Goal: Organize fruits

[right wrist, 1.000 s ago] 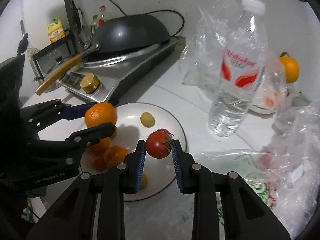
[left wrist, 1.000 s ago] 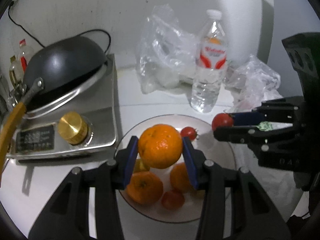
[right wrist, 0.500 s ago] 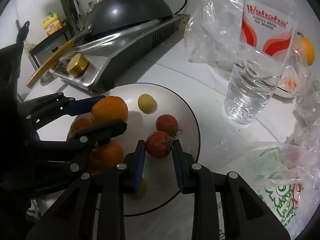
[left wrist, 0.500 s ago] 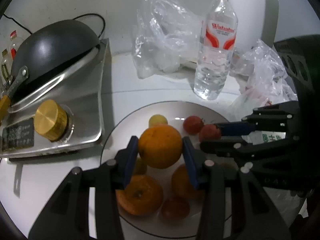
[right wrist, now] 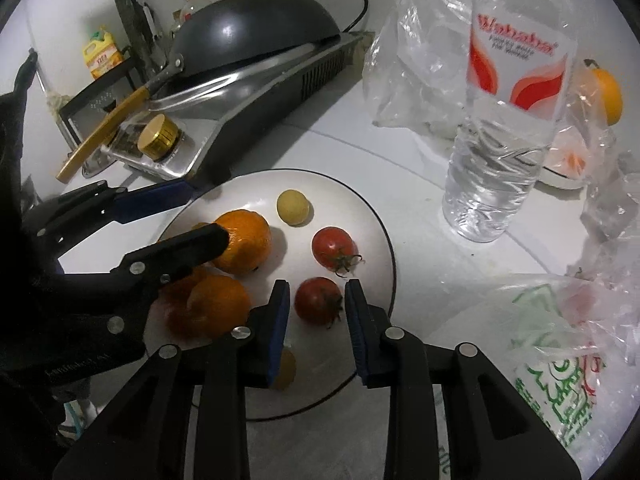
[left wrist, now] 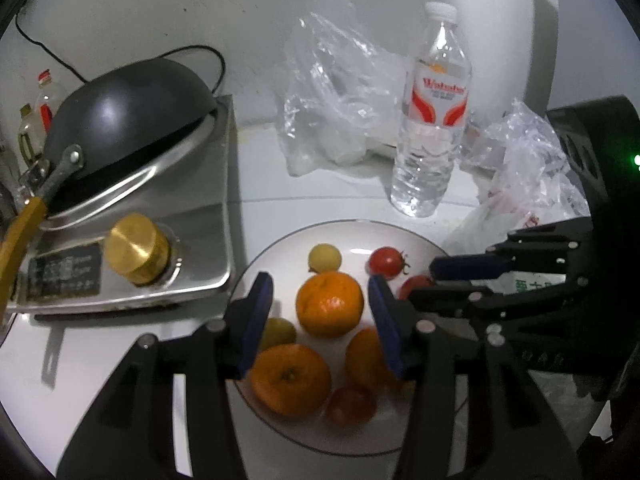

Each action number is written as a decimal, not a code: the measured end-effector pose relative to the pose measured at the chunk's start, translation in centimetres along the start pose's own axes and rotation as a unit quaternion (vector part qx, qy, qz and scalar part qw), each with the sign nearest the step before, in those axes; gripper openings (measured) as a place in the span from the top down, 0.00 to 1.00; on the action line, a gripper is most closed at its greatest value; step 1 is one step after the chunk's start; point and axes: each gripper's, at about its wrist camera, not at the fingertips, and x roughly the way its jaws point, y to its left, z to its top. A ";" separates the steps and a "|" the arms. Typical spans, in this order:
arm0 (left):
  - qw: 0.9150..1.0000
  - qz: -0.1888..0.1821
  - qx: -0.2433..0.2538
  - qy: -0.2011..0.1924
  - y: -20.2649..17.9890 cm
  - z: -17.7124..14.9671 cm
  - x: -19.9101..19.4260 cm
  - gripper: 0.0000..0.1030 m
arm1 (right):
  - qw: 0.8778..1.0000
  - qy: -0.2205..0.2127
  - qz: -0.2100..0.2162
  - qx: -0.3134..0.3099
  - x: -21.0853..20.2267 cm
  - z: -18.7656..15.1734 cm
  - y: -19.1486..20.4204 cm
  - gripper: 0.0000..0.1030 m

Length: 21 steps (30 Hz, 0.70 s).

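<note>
A white plate (left wrist: 352, 238) holds several oranges, tomatoes and small yellow fruits. My left gripper (left wrist: 320, 292) hangs low over it with its jaws opening. An orange (left wrist: 330, 305) lies on the plate between the blue pads, and a gap shows on each side. My right gripper (right wrist: 317, 292) is opening too, over the plate's (right wrist: 340, 192) near right part. A red tomato (right wrist: 318, 301) sits between its pads, untouched by either. A second tomato (right wrist: 334, 249) lies just beyond it. The left gripper (right wrist: 192, 218) reaches in from the left, around the orange (right wrist: 244, 240).
A steel cooker (left wrist: 192, 208) with a black wok (left wrist: 128, 116) stands left of the plate. A water bottle (left wrist: 434, 120) and crumpled plastic bags (left wrist: 332, 96) are behind it. Another orange (right wrist: 608, 96) sits in a bag at the far right. A printed bag (right wrist: 552, 360) lies to the right.
Both grippers came down over the plate and parted their jaws. The orange and the tomato, gripped before, now rest on the plate between the pads.
</note>
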 end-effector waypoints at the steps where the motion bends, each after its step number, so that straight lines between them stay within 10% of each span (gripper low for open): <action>1: 1.000 0.002 -0.001 -0.003 -0.1 0.0 -0.3 0.51 | 1.000 -0.003 -0.001 0.000 -0.4 -0.1 0.1 0.69; 16: 0.998 0.020 0.009 -0.058 -2.9 -0.1 -8.3 0.49 | 0.998 -0.061 -0.027 -0.013 -7.9 -2.2 1.9 0.64; 21: 0.997 0.017 0.007 -0.081 -4.2 -0.5 -11.3 0.32 | 0.996 -0.085 -0.037 -0.016 -11.1 -3.1 2.0 0.61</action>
